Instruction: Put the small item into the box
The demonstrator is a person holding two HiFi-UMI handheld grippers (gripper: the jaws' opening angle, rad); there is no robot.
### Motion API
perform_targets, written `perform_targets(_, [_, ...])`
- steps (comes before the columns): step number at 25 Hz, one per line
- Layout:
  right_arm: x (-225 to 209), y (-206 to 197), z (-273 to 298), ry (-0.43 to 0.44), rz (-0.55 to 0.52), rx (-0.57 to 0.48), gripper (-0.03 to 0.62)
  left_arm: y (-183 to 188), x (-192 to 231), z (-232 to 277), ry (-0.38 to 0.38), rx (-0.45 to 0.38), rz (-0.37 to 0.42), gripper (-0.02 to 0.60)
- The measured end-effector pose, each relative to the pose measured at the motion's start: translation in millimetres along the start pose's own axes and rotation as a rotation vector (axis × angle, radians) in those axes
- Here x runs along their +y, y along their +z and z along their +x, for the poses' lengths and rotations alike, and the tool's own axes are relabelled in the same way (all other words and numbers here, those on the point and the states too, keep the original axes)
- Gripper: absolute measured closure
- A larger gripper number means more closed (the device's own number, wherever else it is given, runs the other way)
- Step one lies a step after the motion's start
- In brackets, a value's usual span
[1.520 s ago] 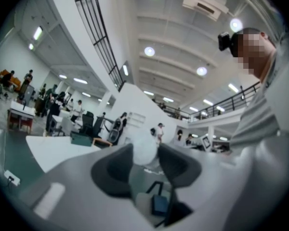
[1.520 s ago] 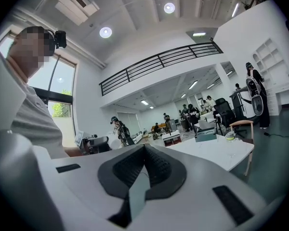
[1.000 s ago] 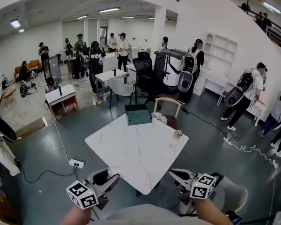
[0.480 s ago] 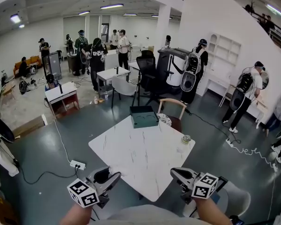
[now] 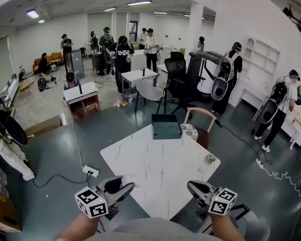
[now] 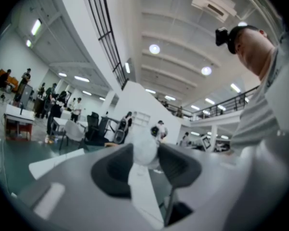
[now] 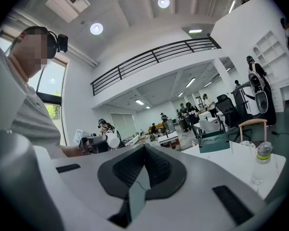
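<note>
While the left gripper [image 5: 122, 188] clamps a small white round item [image 6: 145, 151] between its 2 jaws, the right gripper [image 5: 191, 187] is closed and empty; the dark green box [image 5: 166, 127] sits well ahead of both, at the far edge of the white table [image 5: 150, 169].

Grey shirt [image 5: 150, 231]; left gripper [image 5: 123, 187] and right gripper [image 5: 192, 186] are pale grey with dark ribbed pads [image 7: 127, 167] and black-and-white marker cubes [image 5: 92, 203].

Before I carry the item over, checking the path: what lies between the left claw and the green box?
Between the left claw and the box, only bare tabletop, per the head view; the bottle stands off to the right.
</note>
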State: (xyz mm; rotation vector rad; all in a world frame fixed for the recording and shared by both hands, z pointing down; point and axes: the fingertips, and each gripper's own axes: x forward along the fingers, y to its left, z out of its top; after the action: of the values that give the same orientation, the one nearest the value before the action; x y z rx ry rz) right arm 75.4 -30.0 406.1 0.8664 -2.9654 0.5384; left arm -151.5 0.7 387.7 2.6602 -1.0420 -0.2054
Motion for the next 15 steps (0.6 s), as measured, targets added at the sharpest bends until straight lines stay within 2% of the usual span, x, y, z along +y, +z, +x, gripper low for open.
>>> perform_targets(4, [-47.4,13.0,3.7,0.062,-0.001,0.007,0.586,1.5,2.4,39.3,0.067,0.006,-0.004,0.411])
perform_targets(10, [-109.2,27.4,11.0,0.177,-0.004,0.01,0.586,-1.8,-3.6,112.7,0.128,0.011,-0.091,0.413])
perform_targets(15, [-162.7,22.8,13.7,0.216,0.047,0.015,0.586,-2.7,3.9,168.5,0.167,0.053,-0.077,0.412])
